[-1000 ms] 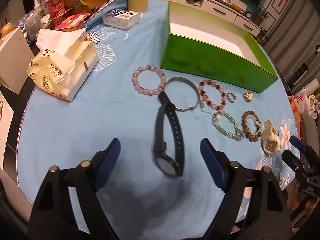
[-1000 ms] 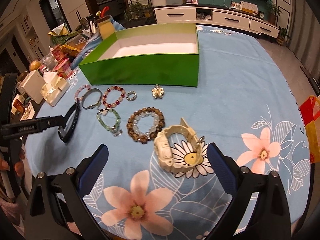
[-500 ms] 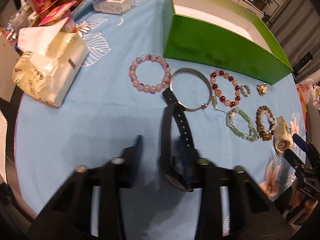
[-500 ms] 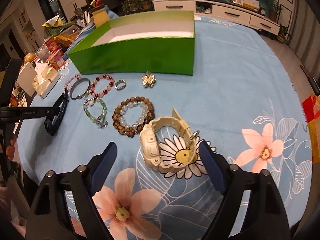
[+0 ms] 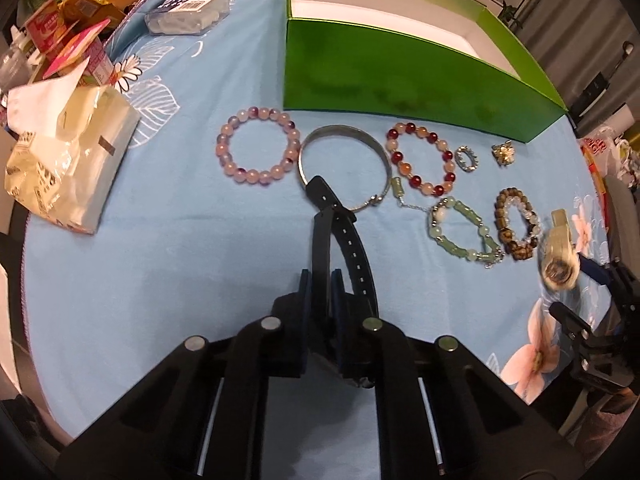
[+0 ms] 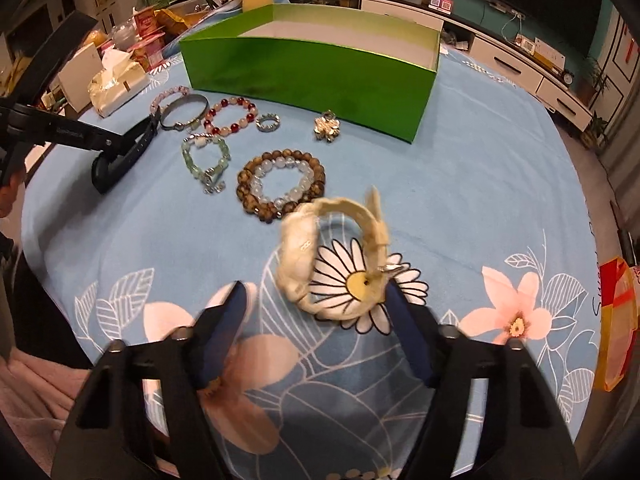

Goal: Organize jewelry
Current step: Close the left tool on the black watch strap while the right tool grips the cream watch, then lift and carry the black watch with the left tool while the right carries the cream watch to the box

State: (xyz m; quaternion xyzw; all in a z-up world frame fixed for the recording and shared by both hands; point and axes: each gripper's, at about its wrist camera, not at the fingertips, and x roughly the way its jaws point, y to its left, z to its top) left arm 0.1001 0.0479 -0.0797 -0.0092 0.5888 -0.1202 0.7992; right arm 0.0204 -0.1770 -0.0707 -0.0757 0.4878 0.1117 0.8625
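Bangle (image 5: 343, 168) under black watch (image 5: 338, 232) strap tip.

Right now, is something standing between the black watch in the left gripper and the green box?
Yes. The silver bangle lies directly between the black watch and the green box, the strap tip resting over it. The left gripper must lift the watch over it.
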